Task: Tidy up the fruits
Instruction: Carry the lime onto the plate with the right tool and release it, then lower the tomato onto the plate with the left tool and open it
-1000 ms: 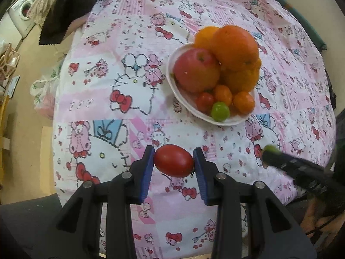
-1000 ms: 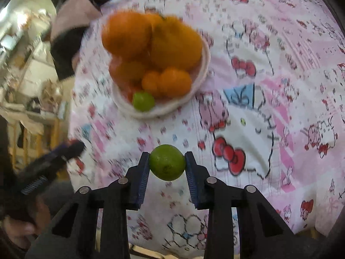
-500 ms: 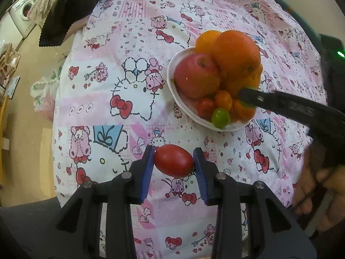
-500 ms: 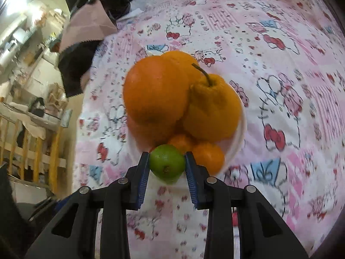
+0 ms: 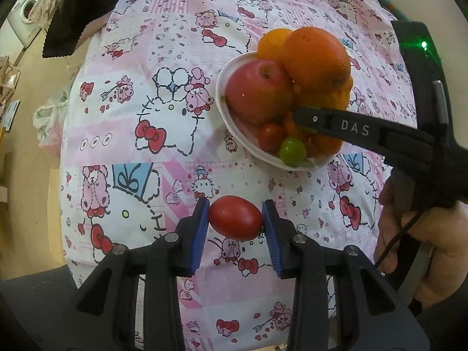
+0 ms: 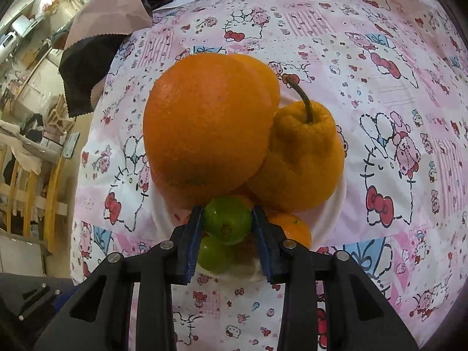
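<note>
Left gripper pinching a red tomato across its long ends between blue pads, above the pink patterned cloth. Ahead of these jaws and to their right, a white plate piled with a red apple, a large orange and small fruit along the near rim; bare cloth wide open ahead and to the left, out to the cloth's left edge.

Right gripper, jaws just easing apart, with a green fruit between the pads and both pads touching its sides, over the plate's near rim. Directly under these jaws, a second green fruit; just ahead, the big orange and a stemmed, wrinkled citrus crowding close. Open cloth to the right of these jaws.
</note>
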The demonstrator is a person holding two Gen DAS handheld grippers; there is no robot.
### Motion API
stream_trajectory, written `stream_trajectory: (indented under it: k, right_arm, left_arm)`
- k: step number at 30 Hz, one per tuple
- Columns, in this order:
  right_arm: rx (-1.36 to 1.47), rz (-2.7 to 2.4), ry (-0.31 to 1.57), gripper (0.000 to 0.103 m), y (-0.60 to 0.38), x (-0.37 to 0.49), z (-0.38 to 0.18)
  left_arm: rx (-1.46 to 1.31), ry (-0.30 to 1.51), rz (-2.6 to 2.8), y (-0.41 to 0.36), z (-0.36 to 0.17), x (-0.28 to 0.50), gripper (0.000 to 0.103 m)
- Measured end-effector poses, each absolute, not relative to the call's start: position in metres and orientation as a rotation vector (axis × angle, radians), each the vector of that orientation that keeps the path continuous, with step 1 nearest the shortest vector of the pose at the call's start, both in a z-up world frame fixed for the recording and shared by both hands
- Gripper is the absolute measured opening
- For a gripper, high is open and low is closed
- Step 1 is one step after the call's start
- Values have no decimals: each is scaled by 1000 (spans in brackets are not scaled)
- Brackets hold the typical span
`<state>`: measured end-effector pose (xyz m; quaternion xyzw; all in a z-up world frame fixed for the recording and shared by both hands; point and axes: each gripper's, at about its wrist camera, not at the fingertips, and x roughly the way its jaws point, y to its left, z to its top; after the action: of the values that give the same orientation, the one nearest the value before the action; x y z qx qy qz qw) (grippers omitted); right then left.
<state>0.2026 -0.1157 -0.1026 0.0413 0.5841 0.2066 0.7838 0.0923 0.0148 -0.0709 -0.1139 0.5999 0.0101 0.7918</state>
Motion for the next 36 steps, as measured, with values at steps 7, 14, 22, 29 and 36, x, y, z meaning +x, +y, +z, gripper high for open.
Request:
stream_trajectory:
  k: [7,14,22,29,36]
  right_arm:
    - [139,441,1265,50,-129,196,-90]
    - [250,430,1284,56,-157,180,-70]
    - [516,402,1308,72,-216,149,-51]
    - [601,336,1303,74,-237,148,-65]
    - [616,344,1310,74,-238,155,-70]
  left_arm:
    - [-239,1282,38,16,-71,93,33]
    - [-230,1262,51,18,-70,92,33]
    - [-205,1235,58,17,-68,91,33]
    - [-225,1230,7,5,-70,108,33]
    - [-337,1203,-36,-12,-75,152,33]
